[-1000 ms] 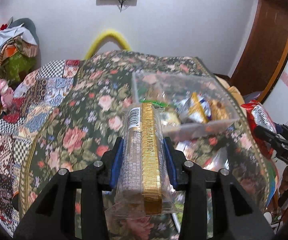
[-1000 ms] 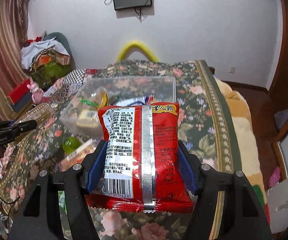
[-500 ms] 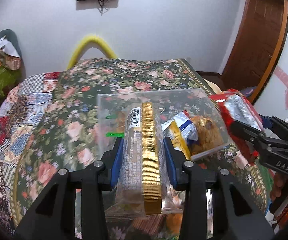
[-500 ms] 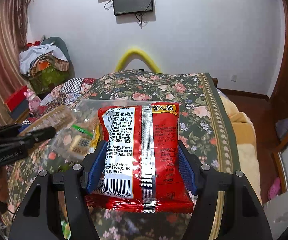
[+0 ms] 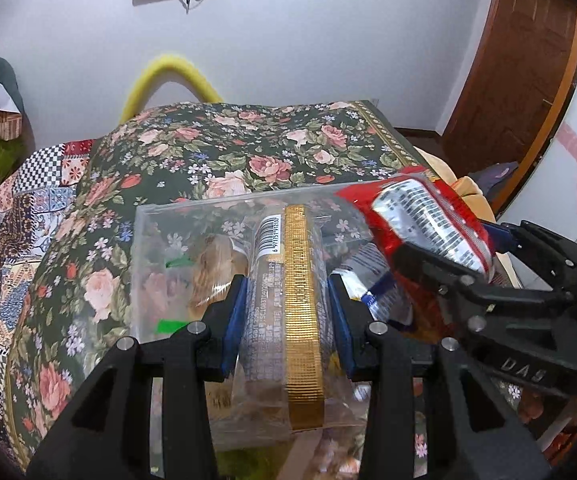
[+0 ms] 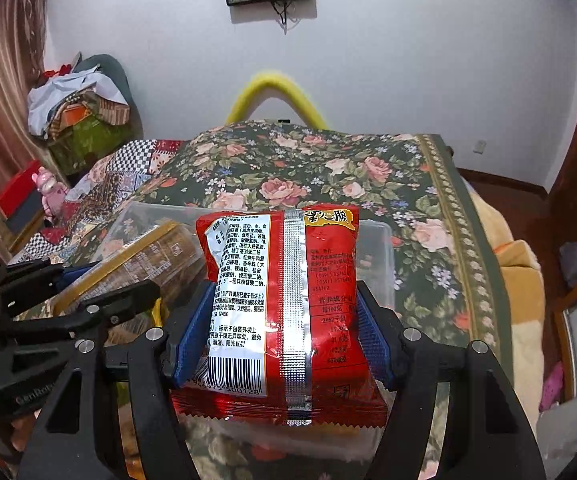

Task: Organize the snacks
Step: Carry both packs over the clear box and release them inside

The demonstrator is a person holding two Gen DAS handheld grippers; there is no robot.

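Note:
My left gripper [image 5: 286, 280] is shut on a long clear cracker pack with a gold stripe [image 5: 288, 300], held over the clear plastic bin [image 5: 144, 264] on the floral bedspread. Several wrapped snacks lie in the bin. My right gripper [image 6: 284, 312] is shut on a red noodle packet [image 6: 288, 300], its printed back facing the camera. In the left wrist view the red noodle packet [image 5: 428, 216] hangs over the bin's right side, with the right gripper [image 5: 448, 240] behind it. In the right wrist view the cracker pack [image 6: 144, 256] and the left gripper [image 6: 100, 284] sit at the left, over the bin [image 6: 380, 248].
The floral bedspread [image 6: 328, 168] covers a bed with a patchwork quilt [image 5: 20, 216] at its left. A yellow arched tube [image 6: 272, 92] stands behind the bed. A pile of clothes and boxes [image 6: 80, 120] is at the far left, a wooden door [image 5: 520, 60] at the right.
Both grippers have moved toward each other and over the clear bin, each still holding its snack. The bin now lies directly beneath them, and each gripper shows larger in the other's view.

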